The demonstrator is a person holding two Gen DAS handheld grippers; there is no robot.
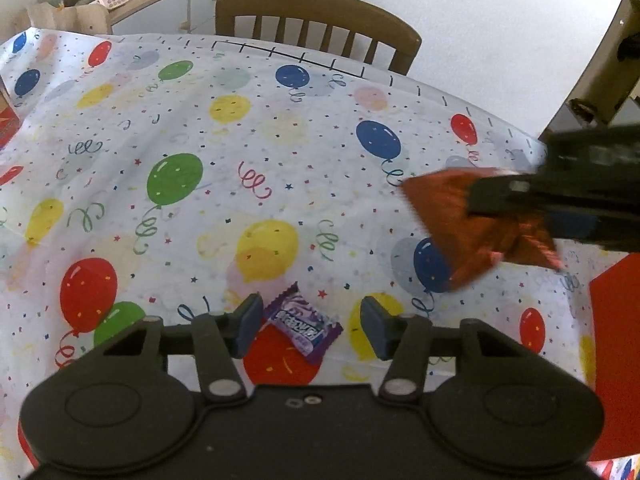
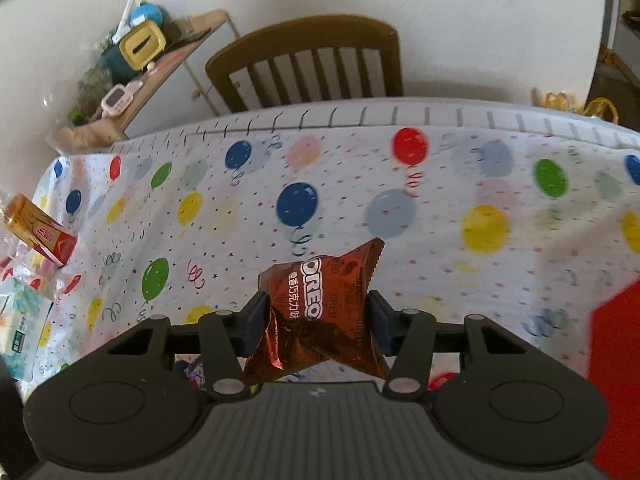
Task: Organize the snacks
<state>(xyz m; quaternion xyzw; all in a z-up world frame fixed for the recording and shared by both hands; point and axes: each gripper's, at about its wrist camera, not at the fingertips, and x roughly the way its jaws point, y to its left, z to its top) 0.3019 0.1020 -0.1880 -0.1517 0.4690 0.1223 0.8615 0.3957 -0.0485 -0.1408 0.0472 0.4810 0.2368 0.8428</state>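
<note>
Brown Oreo packet [image 2: 320, 312] crumpled, held aloft, purple candy wrapper [image 1: 303, 326] seemingly flat on tablecloth

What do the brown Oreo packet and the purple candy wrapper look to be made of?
Oreo packet: likely metallised plastic film, glossy; it creases sharply and glints where pinched. Purple candy wrapper: thin printed plastic film, slight sheen, with crimped, serrated ends.

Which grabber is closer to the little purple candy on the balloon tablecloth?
Left. The left gripper hangs right over the purple candy, which lies between its open fingers. The right gripper is off to the side, lifted, pinching a brown Oreo packet.
</note>
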